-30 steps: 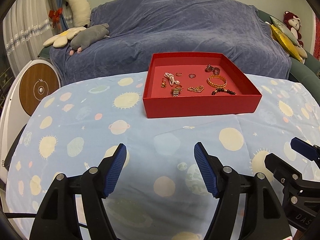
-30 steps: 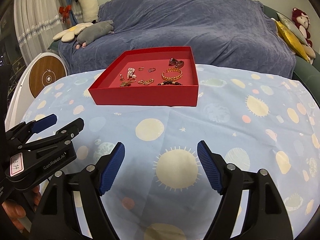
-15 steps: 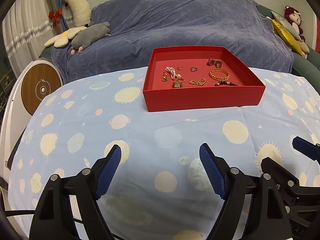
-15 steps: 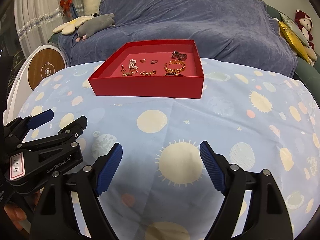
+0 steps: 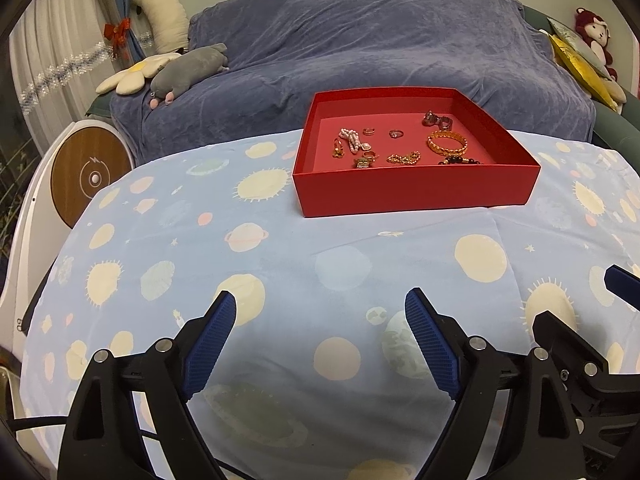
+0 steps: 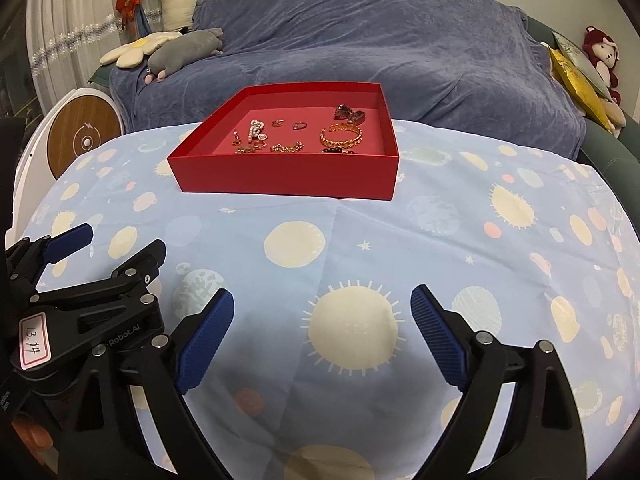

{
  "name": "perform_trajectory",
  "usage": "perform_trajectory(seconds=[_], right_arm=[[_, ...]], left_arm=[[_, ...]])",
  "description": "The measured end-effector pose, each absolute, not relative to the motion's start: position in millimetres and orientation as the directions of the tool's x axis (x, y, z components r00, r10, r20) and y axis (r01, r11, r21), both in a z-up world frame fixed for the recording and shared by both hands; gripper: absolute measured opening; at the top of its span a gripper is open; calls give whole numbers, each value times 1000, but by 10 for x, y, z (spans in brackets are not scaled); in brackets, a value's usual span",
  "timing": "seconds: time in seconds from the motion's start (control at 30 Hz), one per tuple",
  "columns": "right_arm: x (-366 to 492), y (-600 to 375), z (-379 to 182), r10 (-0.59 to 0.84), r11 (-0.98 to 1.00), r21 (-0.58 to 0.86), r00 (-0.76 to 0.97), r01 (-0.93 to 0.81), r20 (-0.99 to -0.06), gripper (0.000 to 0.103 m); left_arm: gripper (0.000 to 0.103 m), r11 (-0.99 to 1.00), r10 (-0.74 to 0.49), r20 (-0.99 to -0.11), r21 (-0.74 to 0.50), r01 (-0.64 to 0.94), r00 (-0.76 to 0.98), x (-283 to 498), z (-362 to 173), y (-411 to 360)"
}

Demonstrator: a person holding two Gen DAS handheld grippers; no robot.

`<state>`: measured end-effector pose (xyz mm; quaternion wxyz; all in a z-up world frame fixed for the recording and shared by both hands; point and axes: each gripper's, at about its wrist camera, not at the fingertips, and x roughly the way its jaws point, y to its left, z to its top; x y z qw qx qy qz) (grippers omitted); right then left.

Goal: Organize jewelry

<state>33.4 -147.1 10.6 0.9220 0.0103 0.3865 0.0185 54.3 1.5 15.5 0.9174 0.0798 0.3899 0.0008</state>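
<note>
One red box (image 5: 416,194) stands on one bench (image 5: 280,248). Inside lie one gold bangle (image 5: 447,143), one gold chain (image 5: 404,157), one dark bead bracelet (image 5: 460,161), one pearl piece (image 5: 352,140), two small rings (image 5: 369,131) at the back and one dark red ornament (image 5: 437,119); the other small gold bits are too tiny to count. Four plush toys (image 5: 188,72) sit on the one covered sofa (image 5: 360,40). Two tools: left tool (image 5: 320,340), right tool (image 6: 322,332).

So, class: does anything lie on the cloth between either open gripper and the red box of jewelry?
Nothing visible does. Only bare patterned tablecloth separates the left gripper and right gripper from the red box.
</note>
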Motion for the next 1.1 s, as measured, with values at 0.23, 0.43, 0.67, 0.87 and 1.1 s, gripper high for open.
perform_trajectory(seconds=[0.23, 0.43, 0.67, 0.87, 1.1], right_arm=[[337, -1470, 93, 28, 1000, 19, 698, -21, -715, 88], [340, -1473, 95, 11, 1000, 5, 699, -10, -715, 90], [341, -1498, 109, -2, 1000, -1, 706, 1, -708, 94], [349, -1505, 103, -2, 1000, -1, 702, 2, -712, 94], [354, -1508, 91, -9, 1000, -6, 698, 7, -716, 94]], left_arm=[[84, 989, 67, -721, 141, 51, 690, 551, 133, 7], [84, 990, 63, -723, 131, 47, 688, 553, 119, 10], [84, 992, 60, -717, 122, 40, 694, 553, 124, 11], [84, 991, 61, -720, 124, 42, 691, 562, 110, 7], [84, 991, 63, -723, 125, 41, 687, 573, 102, 10]])
